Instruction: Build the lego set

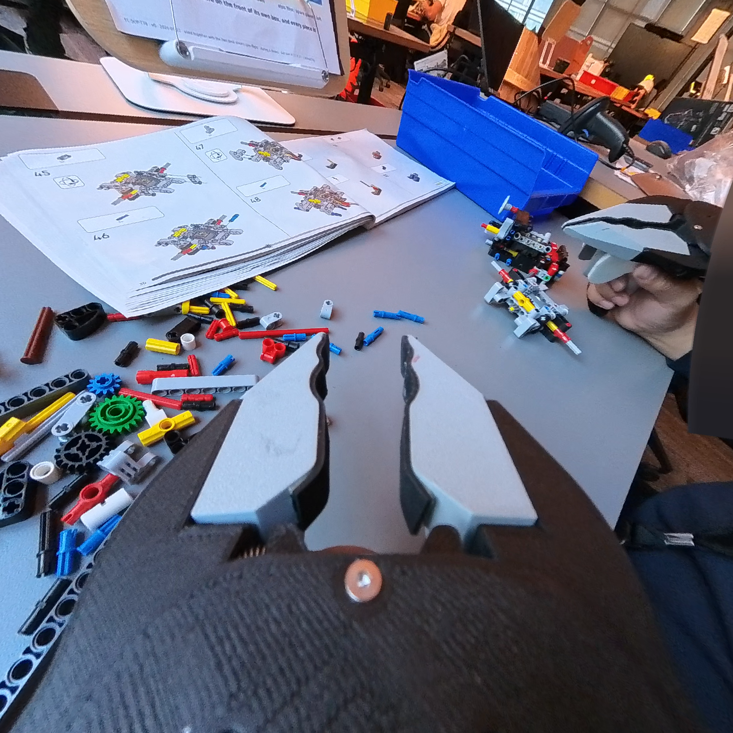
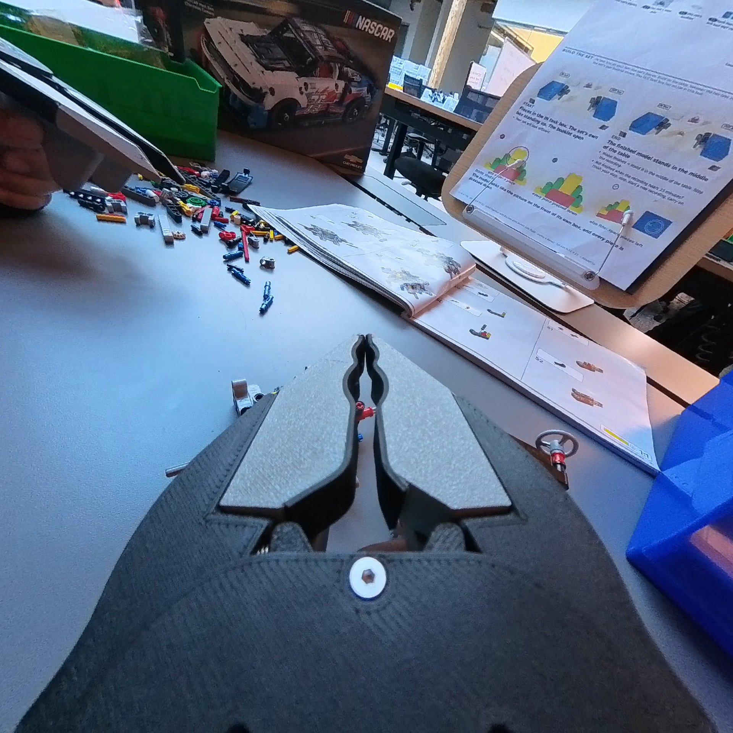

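We look from the left wrist low over the bench [image 1: 396, 254], facing the open booklet [image 1: 198, 206] at 11 o'clock, loose pieces [image 1: 166, 357] close by. From the right wrist we sit near the surface too, booklet [image 2: 396, 254] at 1 o'clock. Both views share booklet, pieces [image 2: 206, 214] and paper stand [image 2: 595, 166].

Left claw [image 1: 365, 341] gapes bare; right claw [image 2: 365, 337] tips meet.

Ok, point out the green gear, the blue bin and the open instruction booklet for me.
green gear [image 1: 116, 413]: left wrist view, on its hub ring.
blue bin [image 1: 476, 146]: left wrist view, on its long side wall.
instruction booklet [image 1: 166, 190]: left wrist view, on the left open page.
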Demonstrator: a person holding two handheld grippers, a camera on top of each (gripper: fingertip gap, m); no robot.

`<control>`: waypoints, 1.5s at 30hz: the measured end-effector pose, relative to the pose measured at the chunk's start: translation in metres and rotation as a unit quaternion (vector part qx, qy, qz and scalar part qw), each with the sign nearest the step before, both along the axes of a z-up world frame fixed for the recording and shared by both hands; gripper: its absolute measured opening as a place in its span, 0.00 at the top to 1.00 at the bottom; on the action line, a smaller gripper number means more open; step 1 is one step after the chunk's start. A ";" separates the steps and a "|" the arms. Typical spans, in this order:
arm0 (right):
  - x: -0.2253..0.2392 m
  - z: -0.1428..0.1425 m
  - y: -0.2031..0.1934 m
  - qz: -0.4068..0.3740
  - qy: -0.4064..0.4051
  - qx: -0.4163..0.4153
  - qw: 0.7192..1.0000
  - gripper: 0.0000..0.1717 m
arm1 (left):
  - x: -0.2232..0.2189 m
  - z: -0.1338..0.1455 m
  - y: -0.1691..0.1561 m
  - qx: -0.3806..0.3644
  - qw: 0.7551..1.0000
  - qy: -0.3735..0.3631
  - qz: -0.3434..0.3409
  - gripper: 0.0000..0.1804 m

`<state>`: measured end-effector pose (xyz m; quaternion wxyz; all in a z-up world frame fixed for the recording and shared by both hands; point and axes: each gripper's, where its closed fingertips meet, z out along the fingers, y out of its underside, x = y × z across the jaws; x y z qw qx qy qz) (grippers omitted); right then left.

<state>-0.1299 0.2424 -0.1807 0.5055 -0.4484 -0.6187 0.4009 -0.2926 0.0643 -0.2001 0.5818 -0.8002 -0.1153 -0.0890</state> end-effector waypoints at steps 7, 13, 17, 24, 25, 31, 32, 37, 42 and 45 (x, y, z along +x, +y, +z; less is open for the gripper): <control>0.000 0.000 0.000 0.001 -0.001 -0.002 1.000 1.00 | 0.001 -0.001 0.000 -0.002 1.000 0.000 -0.001 0.81; 0.000 0.000 -0.002 0.004 0.000 0.001 1.000 1.00 | 0.002 -0.003 0.002 -0.011 1.000 0.009 -0.003 0.81; 0.001 0.002 -0.004 0.009 0.004 0.001 1.000 1.00 | 0.005 -0.006 0.005 -0.024 0.999 0.025 -0.006 0.81; 0.003 0.003 -0.013 0.023 0.008 0.003 1.000 1.00 | 0.008 -0.013 0.009 -0.051 0.997 0.057 -0.008 0.82; 0.003 0.003 -0.014 0.026 0.008 0.004 1.000 1.00 | 0.008 -0.014 0.009 -0.055 0.997 0.058 -0.007 0.82; 0.003 0.002 -0.020 0.035 0.005 0.008 0.999 1.00 | 0.003 -0.031 0.013 -0.114 0.992 0.053 0.004 0.82; 0.003 0.002 -0.020 0.035 0.005 0.008 0.999 1.00 | 0.003 -0.035 0.014 -0.127 0.990 0.054 0.005 0.83; 0.003 0.002 -0.024 0.041 0.004 0.007 0.999 1.00 | 0.000 -0.048 0.025 -0.175 0.983 0.063 0.009 0.86; 0.004 0.001 -0.026 0.043 0.005 0.010 0.999 1.00 | 0.014 -0.052 0.037 -0.188 0.980 0.055 -0.024 0.85; 0.004 0.002 -0.026 0.046 0.006 0.006 0.999 1.00 | 0.019 -0.044 0.044 -0.189 0.977 0.093 -0.048 0.86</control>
